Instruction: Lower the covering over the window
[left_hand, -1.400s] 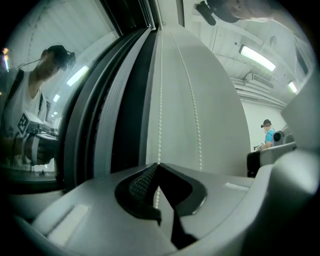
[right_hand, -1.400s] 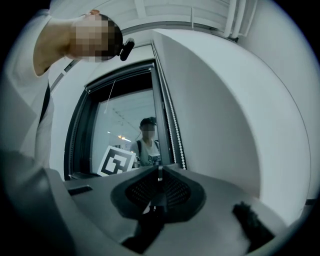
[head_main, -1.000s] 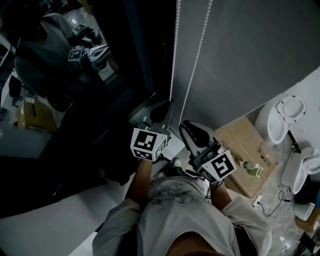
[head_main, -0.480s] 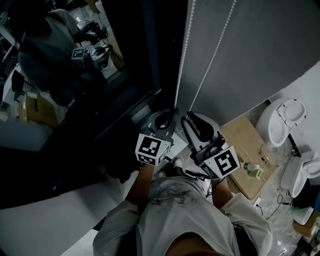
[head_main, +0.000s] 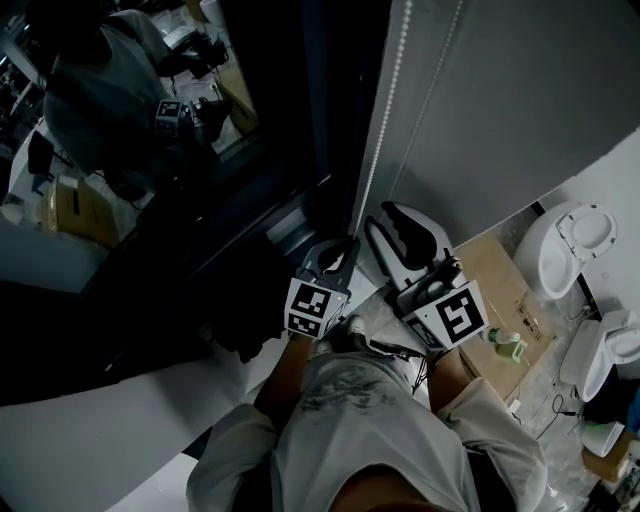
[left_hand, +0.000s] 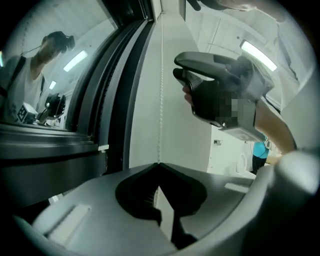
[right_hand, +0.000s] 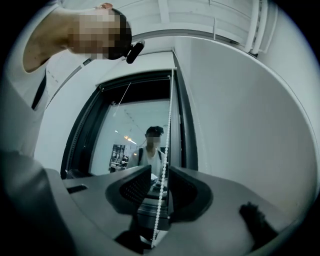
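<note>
As left gripper (left_hand: 159, 165), clamped on bead chain (left_hand: 160, 100) beside the window (head_main: 230, 200), sits lower than before, right gripper (right_hand: 160, 177) is higher, jaws spread round chain: hand-over-hand pull, glass uncovered.

Head view dim; window glass (head_main: 120, 150) at ten o'clock reflects room. Gripper views brighter, fisheye-warped, corners black; strip light (left_hand: 257, 55) glaring two o'clock.

We have drawn our left gripper (left_hand: 159, 167) down the white beaded cord (left_hand: 161, 100), and our right gripper (right_hand: 160, 180) has climbed its own strand, so the two, staggered a second ago, now sit level below us.
</note>
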